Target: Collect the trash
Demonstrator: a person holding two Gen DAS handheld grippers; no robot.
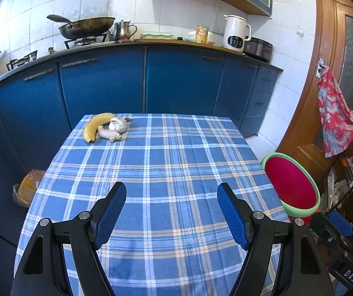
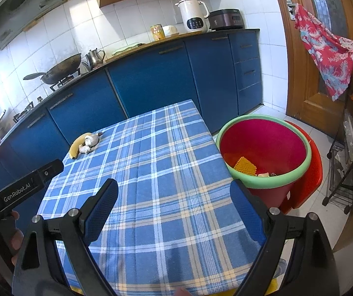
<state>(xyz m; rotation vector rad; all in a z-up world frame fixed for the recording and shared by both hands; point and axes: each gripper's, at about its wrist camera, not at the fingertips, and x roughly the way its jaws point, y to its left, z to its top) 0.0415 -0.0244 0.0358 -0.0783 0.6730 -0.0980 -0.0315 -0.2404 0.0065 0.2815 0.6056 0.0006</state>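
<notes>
While the trash bin [image 2: 263,148] already holds a few scraps, including a yellow waffle-patterned piece [image 2: 245,166], we judge the table is nearly cleared. What remains is a cluster at the far left corner: banana [image 1: 95,125], ginger piece [image 1: 109,134] and garlic bulb [image 1: 119,124], touching one another, well ahead and left of both claws. Whether those count as trash or as food to keep, we can't tell.

Left gripper [image 1: 171,212]: fingers spread wide, nothing between them, hovering over the near half of the checked tablecloth [image 1: 176,160]. Right gripper [image 2: 174,212]: also spread and empty, bin just ahead to its right, off the table's right edge.

Step in hand, as we read it: between picks, lining up for the next item. If the cluster goes, the left claw needs a long forward-left reach and a single-item pinch, since the three sit packed together.

Room: the cloth between claws and cluster is bare, so the approach is free. Watch the far left table edge just beside the banana; a second bagged bin [image 1: 27,188] sits on the floor below it.
</notes>
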